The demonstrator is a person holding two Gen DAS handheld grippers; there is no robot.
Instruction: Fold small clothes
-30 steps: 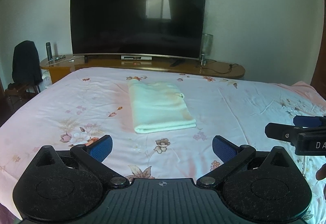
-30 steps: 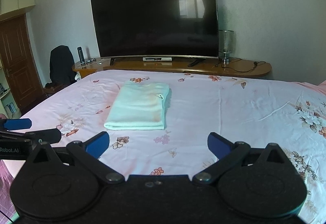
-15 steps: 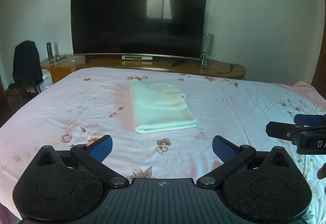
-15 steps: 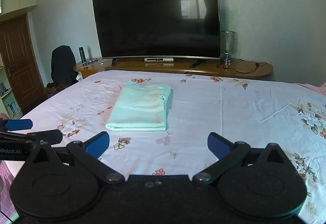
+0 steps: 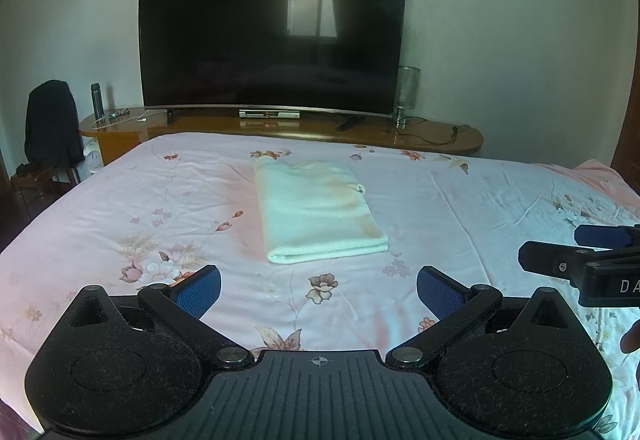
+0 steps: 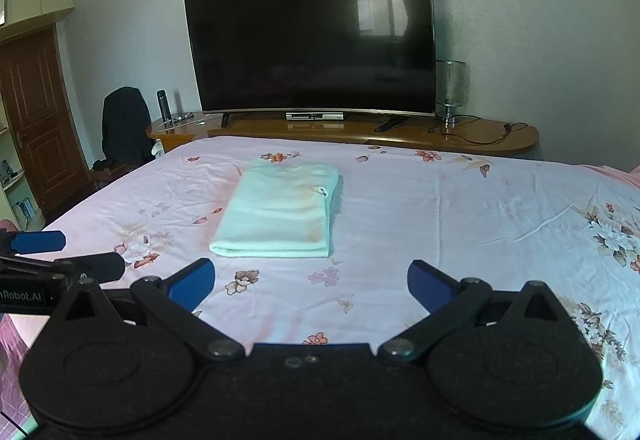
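A pale green cloth (image 5: 316, 209) lies folded into a neat rectangle on the pink floral bed sheet (image 5: 460, 207); it also shows in the right wrist view (image 6: 278, 213). My left gripper (image 5: 318, 290) is open and empty, held above the bed short of the cloth's near edge. My right gripper (image 6: 311, 282) is open and empty, also short of the cloth. Each gripper shows at the edge of the other's view: the right one (image 5: 580, 256) and the left one (image 6: 60, 254).
A large curved TV (image 5: 272, 35) stands on a wooden console (image 5: 440, 133) beyond the bed's far edge. A chair with a dark jacket (image 5: 52, 123) stands at the left. A wooden door (image 6: 36, 119) is at the far left.
Both grippers have drifted slightly back and down; the cloth sits a little higher in both views. Nothing was grasped or released.
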